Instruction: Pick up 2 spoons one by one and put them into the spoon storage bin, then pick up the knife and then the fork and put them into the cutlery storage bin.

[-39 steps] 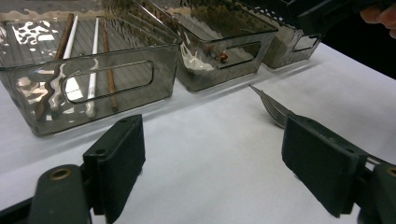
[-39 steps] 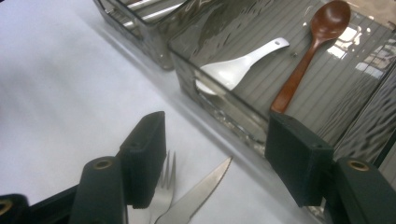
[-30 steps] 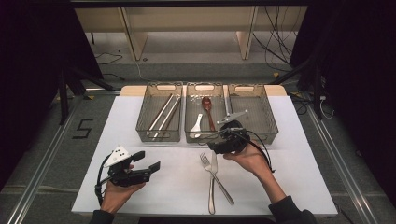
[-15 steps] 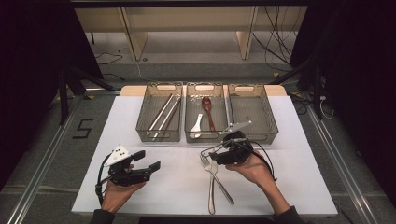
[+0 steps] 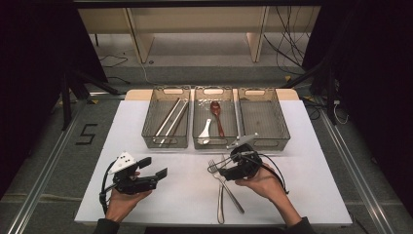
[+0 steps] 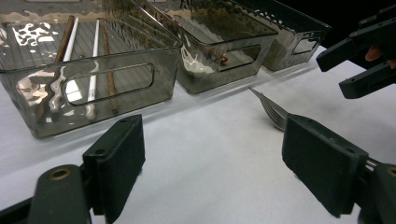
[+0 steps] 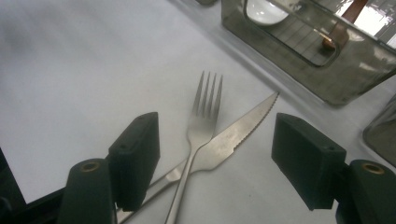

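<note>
A steel fork (image 7: 201,130) lies crossed over a serrated knife (image 7: 238,133) on the white table. In the high view the fork (image 5: 234,197) and the knife (image 5: 220,207) lie at the front centre. My right gripper (image 5: 217,171) hovers low over the fork's tines. Its jaws have just been opening, and the right gripper (image 7: 222,154) is open, with the crossed cutlery lying below the gap, untouched. My left gripper (image 5: 153,167) rests at the front left, open and holding nothing. From the left gripper (image 6: 219,163) I see the fork (image 6: 273,109) and the right gripper (image 6: 362,63).
Three clear bins stand in a row at the back. The left bin (image 5: 165,145) holds chopsticks (image 5: 170,117). The middle bin (image 5: 214,145) holds a white spoon (image 5: 205,130) and a brown spoon (image 5: 217,116). The right bin (image 5: 263,90) has nothing in it.
The right gripper has come away from the middle bin's front wall, toward me and down, to just over the fork and knife. The left gripper has stayed put.
</note>
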